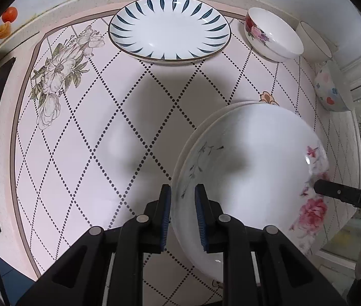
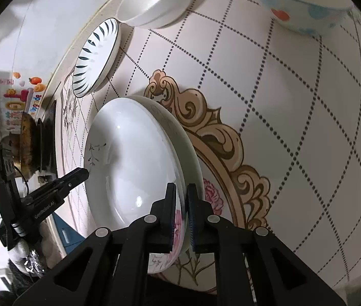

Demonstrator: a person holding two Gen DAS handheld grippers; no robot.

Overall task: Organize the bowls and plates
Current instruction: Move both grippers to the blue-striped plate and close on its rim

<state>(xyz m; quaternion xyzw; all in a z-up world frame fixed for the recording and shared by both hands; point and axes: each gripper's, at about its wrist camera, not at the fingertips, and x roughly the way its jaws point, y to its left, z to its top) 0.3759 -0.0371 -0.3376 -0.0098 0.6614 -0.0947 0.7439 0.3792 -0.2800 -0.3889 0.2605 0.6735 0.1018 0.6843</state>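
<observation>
Floral plate (image 1: 252,163) sits atop a second plate (image 2: 193,153) on the patterned table (image 1: 91,127); my left gripper (image 1: 183,214) pinches its near rim, my right gripper (image 2: 180,214) clamps the opposite rim. Blue-striped plate (image 1: 169,26) and bowls wait well apart, along the far edge.

Left claw (image 1: 183,199) and right claw (image 2: 181,199) each pinch narrowly, facing one another.
</observation>
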